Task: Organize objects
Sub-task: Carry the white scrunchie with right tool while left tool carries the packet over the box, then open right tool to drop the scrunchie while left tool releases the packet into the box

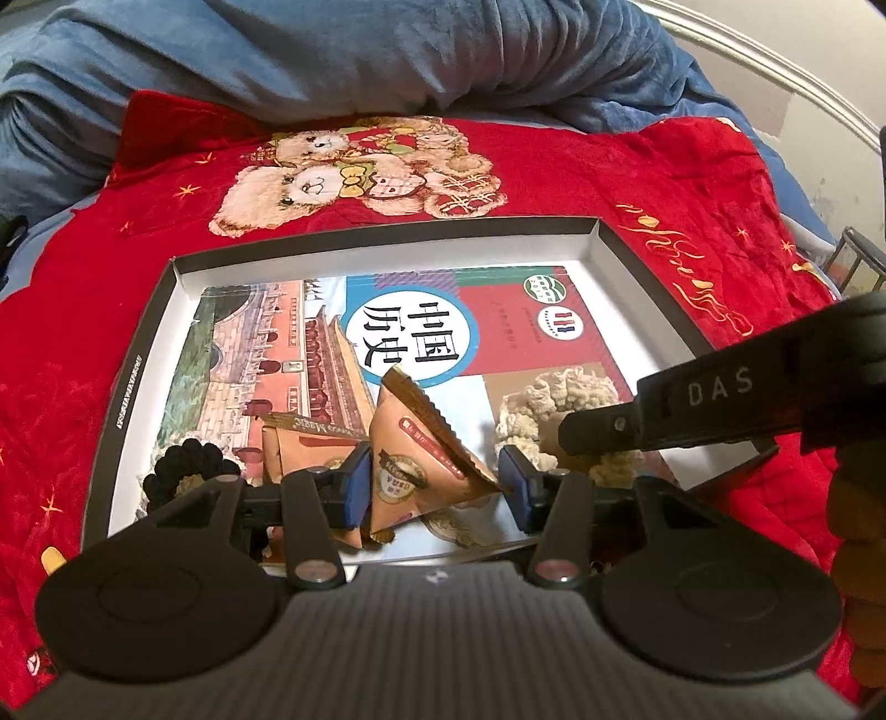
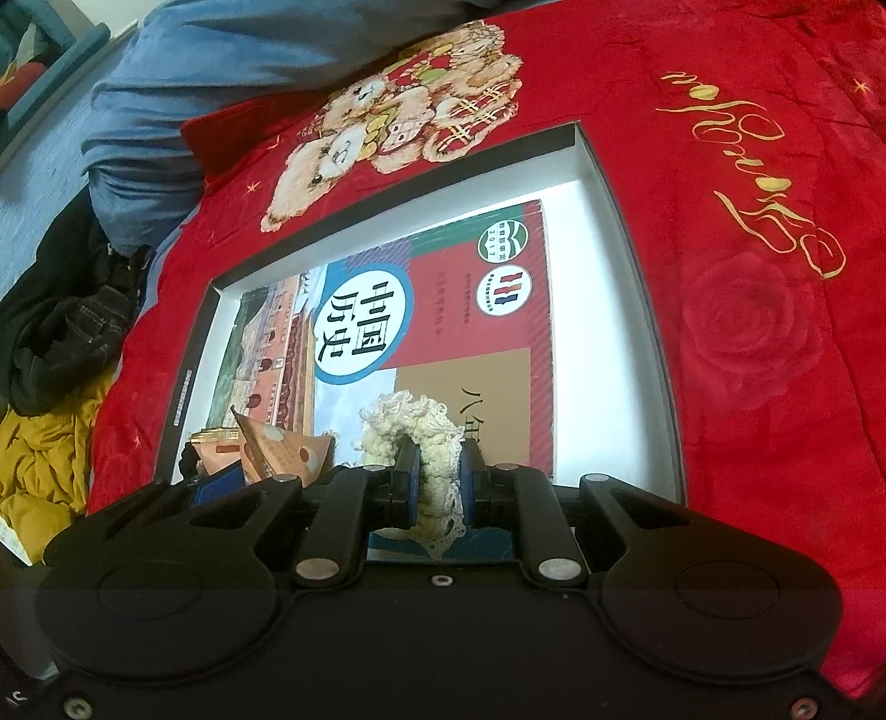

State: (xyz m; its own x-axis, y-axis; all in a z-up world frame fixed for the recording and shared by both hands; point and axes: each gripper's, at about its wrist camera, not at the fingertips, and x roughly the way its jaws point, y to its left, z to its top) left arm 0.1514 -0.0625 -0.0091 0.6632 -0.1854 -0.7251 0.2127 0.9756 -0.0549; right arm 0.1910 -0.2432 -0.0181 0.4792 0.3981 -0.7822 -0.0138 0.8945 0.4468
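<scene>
A shallow white box (image 1: 387, 252) (image 2: 609, 310) with dark rims lies on a red blanket and holds a Chinese history textbook (image 1: 498, 327) (image 2: 470, 310). My left gripper (image 1: 434, 479) is open around an orange triangular snack packet (image 1: 421, 448) (image 2: 282, 457) standing on the book; a second packet (image 1: 299, 437) lies behind it. My right gripper (image 2: 437, 479) is shut on a cream scrunchie (image 2: 421, 426) (image 1: 554, 399) over the book's near right part. The right gripper's finger (image 1: 598, 432) reaches in from the right in the left wrist view. A black scrunchie (image 1: 185, 459) lies at the box's near left.
The red blanket (image 1: 637, 183) (image 2: 747, 277) with a teddy-bear print covers the bed. A blue quilt (image 1: 332, 50) is bunched behind it. Dark and yellow clothes (image 2: 50, 387) lie to the left of the blanket.
</scene>
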